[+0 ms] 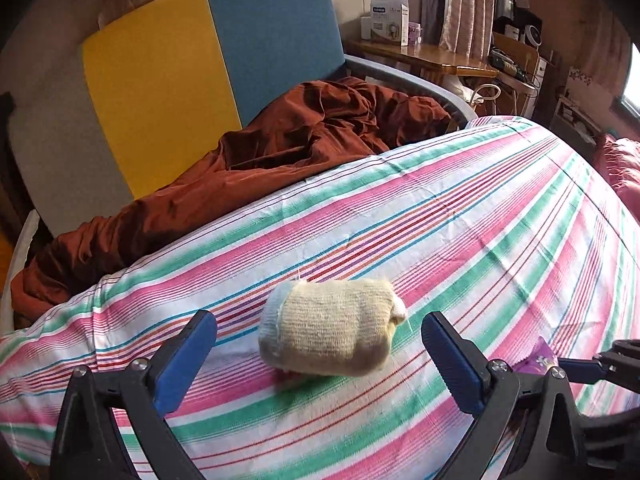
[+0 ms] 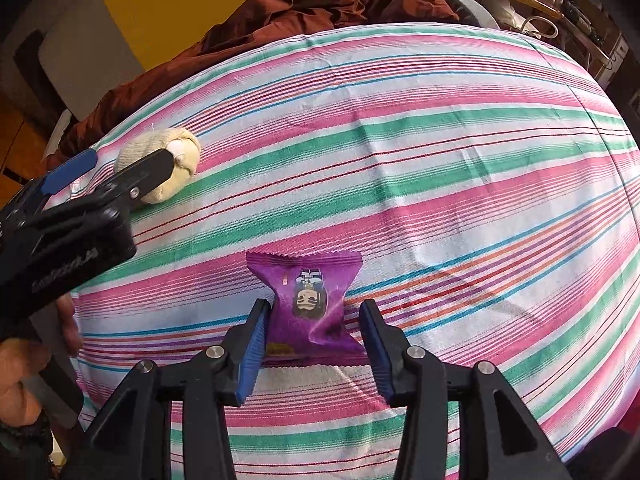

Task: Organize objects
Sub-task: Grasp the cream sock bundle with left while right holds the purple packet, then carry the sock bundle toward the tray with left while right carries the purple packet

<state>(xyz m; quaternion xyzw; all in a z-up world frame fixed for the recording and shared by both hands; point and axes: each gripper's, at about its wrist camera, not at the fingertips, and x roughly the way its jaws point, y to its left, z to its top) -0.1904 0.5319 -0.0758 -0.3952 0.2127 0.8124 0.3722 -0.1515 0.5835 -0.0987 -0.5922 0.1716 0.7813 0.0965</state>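
Observation:
A rolled cream sock [image 1: 328,328] lies on the striped bed sheet [image 1: 440,220]. My left gripper [image 1: 319,320] stands open wide around it, and its blue pads [image 1: 188,356] are clear of the roll on both sides. In the right wrist view the sock [image 2: 182,156] shows at upper left, partly behind the left gripper [image 2: 124,162]. A purple snack packet [image 2: 308,292] lies flat on the sheet [image 2: 400,140] between the fingers of my right gripper [image 2: 315,305]. The left pad is at the packet's edge and the right pad stands apart, so this gripper is open. The packet's corner [image 1: 538,354] also peeks into the left wrist view.
A crumpled rust-brown blanket [image 1: 300,140] lies along the sheet's far edge, against a yellow and blue headboard [image 1: 180,80]. A wooden table [image 1: 420,56] with boxes stands beyond. A red cushion [image 1: 620,168] is at far right. A hand [image 2: 24,380] holds the left gripper.

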